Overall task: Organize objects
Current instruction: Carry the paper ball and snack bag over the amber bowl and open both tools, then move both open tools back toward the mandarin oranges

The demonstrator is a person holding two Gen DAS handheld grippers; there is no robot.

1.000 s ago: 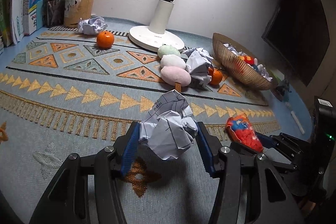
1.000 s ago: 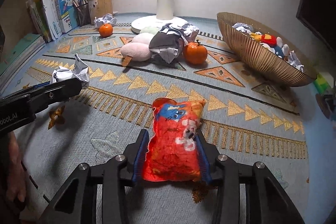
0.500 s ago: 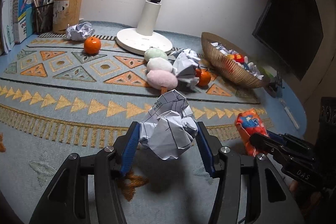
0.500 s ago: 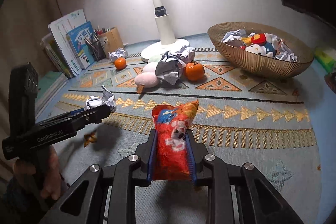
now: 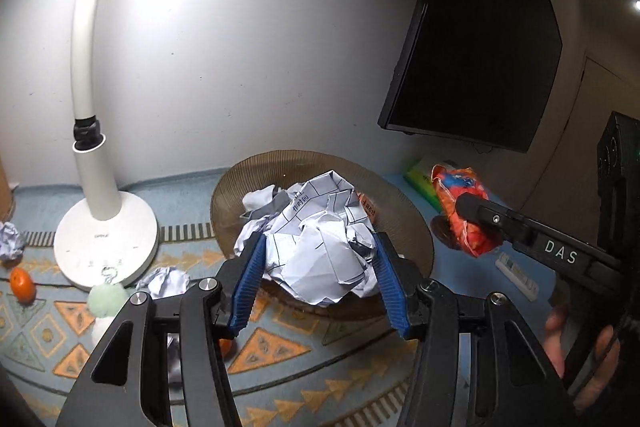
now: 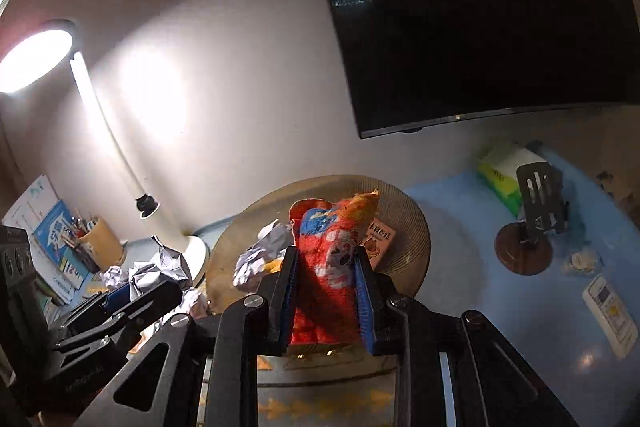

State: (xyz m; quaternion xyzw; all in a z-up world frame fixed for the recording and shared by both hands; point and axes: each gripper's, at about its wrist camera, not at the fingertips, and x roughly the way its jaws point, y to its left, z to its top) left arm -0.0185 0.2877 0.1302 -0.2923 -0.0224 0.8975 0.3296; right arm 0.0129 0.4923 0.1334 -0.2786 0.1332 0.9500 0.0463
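Left wrist view shows the left tool clenched on a crumpled paper ball, held up in front of the woven basket; beside it the right tool grips a red snack bag hard between its blue pads, also just short of the basket's rim; both things hang in the air, off the patterned surface.

To do this well, I'd say carry each one fully over the bowl before letting go, low enough that the light paper doesn't bounce out, and keep the two tools from knocking together; they are close.

Most of the basket's inside is blocked by what is being carried, so how full it is stays unclear; the lamp base hides part of the mat, and an orange sits near the frame's edge.
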